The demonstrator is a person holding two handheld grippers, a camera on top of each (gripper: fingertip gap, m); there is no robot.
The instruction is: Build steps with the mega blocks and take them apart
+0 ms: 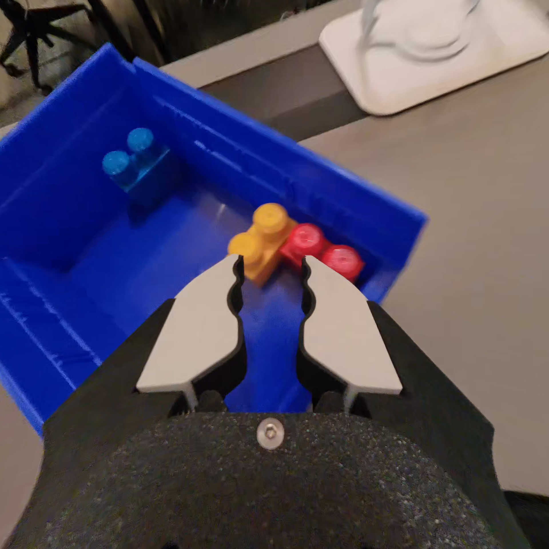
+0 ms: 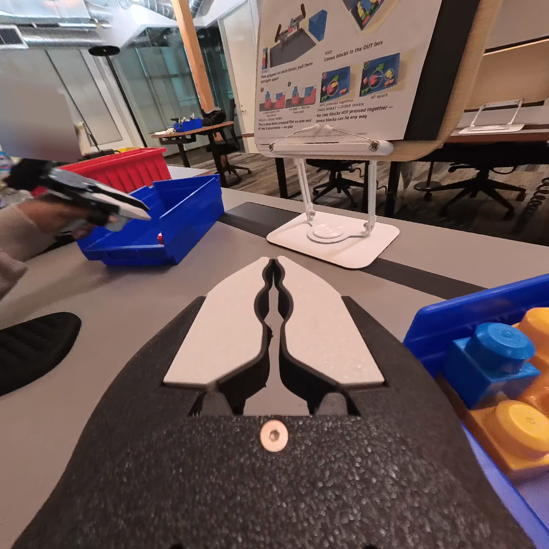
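In the left wrist view my left gripper is open above a blue bin. On the bin floor just beyond its fingertips lie a yellow two-stud block and a red two-stud block, side by side by the bin's right wall. A blue two-stud block stands at the far left of the bin. Nothing is between the pads. In the right wrist view my right gripper is shut and empty over the grey table. The left gripper also shows in that view over the same blue bin.
A second blue bin at the right edge holds a blue block on yellow blocks. A white document stand with an instruction sheet stands at the back. A red bin sits behind the left bin. A black pad lies at left. About 40 centimetres separates my left fingertips from my right.
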